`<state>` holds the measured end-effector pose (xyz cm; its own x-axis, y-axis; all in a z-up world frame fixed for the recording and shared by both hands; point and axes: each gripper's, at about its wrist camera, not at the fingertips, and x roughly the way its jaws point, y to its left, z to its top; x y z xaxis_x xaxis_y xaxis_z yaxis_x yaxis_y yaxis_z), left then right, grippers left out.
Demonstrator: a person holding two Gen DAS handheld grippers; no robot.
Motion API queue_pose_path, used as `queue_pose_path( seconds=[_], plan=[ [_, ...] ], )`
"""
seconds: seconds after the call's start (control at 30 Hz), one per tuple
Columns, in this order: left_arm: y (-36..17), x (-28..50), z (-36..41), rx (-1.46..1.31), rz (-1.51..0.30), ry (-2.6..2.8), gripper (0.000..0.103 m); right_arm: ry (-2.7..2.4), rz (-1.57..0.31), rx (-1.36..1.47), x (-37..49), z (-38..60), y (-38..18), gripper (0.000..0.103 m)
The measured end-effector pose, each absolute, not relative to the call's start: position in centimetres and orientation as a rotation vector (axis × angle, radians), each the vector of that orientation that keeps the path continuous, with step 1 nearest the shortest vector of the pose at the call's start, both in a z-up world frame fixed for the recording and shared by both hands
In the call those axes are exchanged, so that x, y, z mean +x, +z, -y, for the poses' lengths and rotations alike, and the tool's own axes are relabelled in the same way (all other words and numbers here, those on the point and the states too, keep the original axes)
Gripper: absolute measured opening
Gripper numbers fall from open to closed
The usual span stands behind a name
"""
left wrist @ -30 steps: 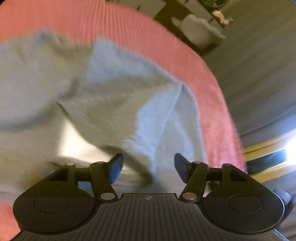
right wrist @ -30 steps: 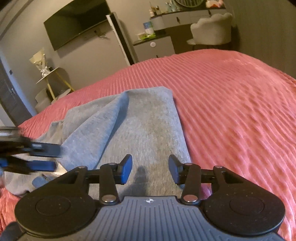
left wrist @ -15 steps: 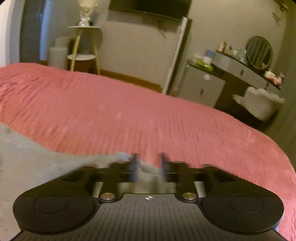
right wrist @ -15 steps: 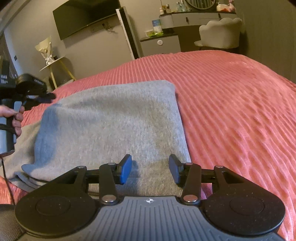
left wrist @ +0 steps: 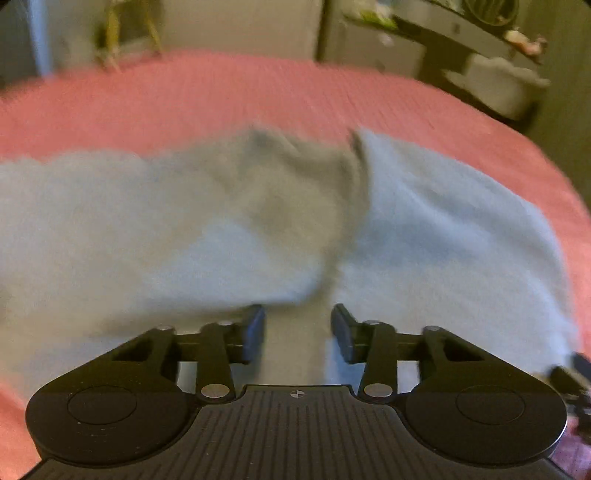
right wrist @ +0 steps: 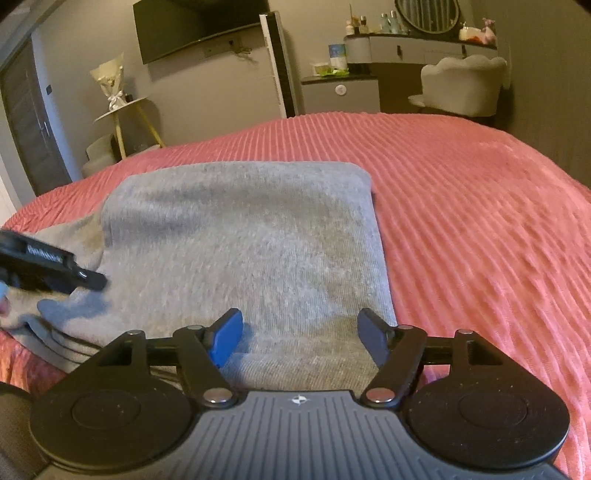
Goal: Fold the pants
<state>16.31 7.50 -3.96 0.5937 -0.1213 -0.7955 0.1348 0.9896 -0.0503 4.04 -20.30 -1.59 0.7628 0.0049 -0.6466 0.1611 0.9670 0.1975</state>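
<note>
Right wrist view, clock positions taken from the frame's centre:
- Bed [right wrist: 461, 206]: fills the middle and the 3 o'clock side, underneath everything listed.
- Pants [right wrist: 240, 240]: folded, lying on the bed at centre toward 9 o'clock.
- Right gripper [right wrist: 300, 338]: at 6 o'clock, over the near edge of the pants; jaws opening, only cloth below the gap.
- Left gripper [right wrist: 88, 280]: at 9 o'clock, over the left end of the pants; jaws closing.
- Side table [right wrist: 122, 110]: 10 o'clock, behind the bed.
- Wall screen [right wrist: 199, 26]: 11 o'clock.
- Dresser [right wrist: 417, 48]: 1 o'clock, behind the bed.
- Chair [right wrist: 465, 85]: 2 o'clock, before the dresser.
</note>
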Motion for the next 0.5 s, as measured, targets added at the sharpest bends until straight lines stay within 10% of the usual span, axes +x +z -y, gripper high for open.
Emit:
queue_pose_path(
  seconds=[0.17,0.37,0.5],
  plan=[
    [-3.0,14.7,-8.4,-0.161,-0.978,-0.391,0.087,-0.086,-0.703,0.238,4.3,20.0,-1.7,0.082],
    [-6.0,13.7,-9.4,-0.154,-1.081,-0.277,0.049,-0.082,-0.702,0.125,4.3,18.6,-2.2,0.094],
    [-4.1,12.9,-12.4,0.026,-0.944,-0.091,0.059,-0.104,-0.703,0.148,3.9,19.2,-2.2,0.096]
  ],
)
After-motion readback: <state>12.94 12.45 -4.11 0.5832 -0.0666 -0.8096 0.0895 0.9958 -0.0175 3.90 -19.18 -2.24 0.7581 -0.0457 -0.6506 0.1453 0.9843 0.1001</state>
